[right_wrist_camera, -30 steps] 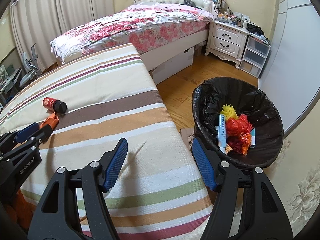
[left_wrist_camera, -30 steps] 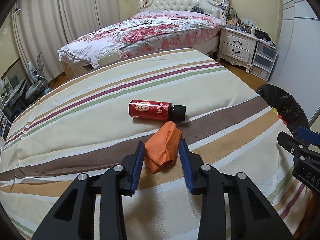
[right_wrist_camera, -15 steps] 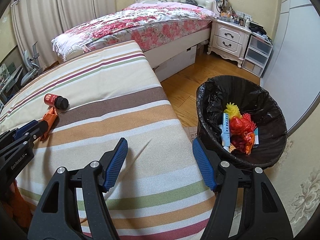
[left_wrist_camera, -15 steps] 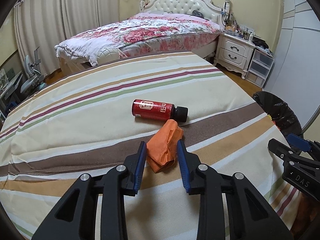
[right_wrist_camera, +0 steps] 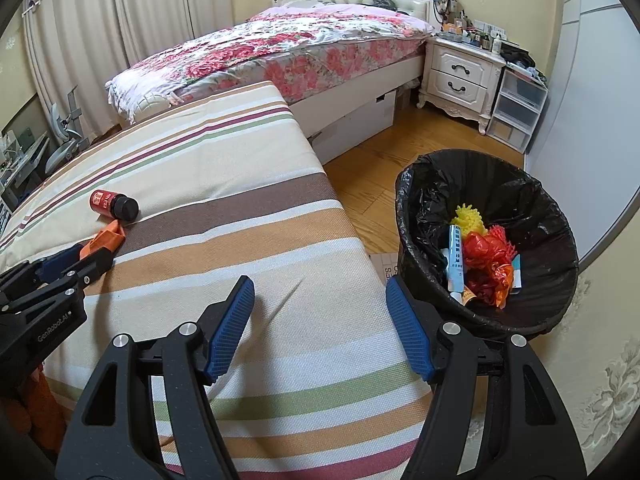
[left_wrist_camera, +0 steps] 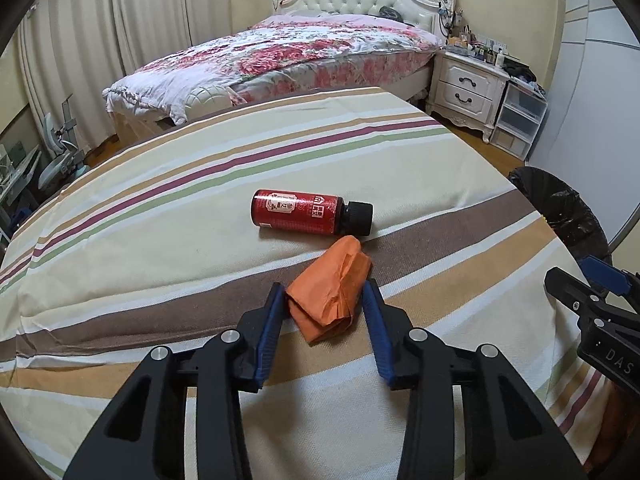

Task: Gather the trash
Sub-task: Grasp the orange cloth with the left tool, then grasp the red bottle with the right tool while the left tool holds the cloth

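Observation:
A crumpled orange paper (left_wrist_camera: 330,286) lies on the striped cloth (left_wrist_camera: 160,220). My left gripper (left_wrist_camera: 324,292) is shut on the orange paper, with a blue pad against each side. A red bottle (left_wrist_camera: 304,216) with a black cap lies on its side just beyond the paper. In the right wrist view the bottle (right_wrist_camera: 112,204) and the paper (right_wrist_camera: 108,238) show at the far left. My right gripper (right_wrist_camera: 320,292) is open and empty above the cloth's right edge. The black-lined trash bin (right_wrist_camera: 556,280) stands on the floor to its right and holds several colourful scraps.
A floral bed (left_wrist_camera: 300,52) stands behind the striped surface. A white nightstand (right_wrist_camera: 460,72) and plastic drawers (right_wrist_camera: 516,110) stand at the back right. Wooden floor (right_wrist_camera: 368,160) runs between bed and bin. A flat cardboard piece (right_wrist_camera: 386,266) lies by the bin.
My left gripper's jaws have narrowed onto the orange paper, and the left wrist view has risen slightly. My right gripper has stayed open and shifted a little.

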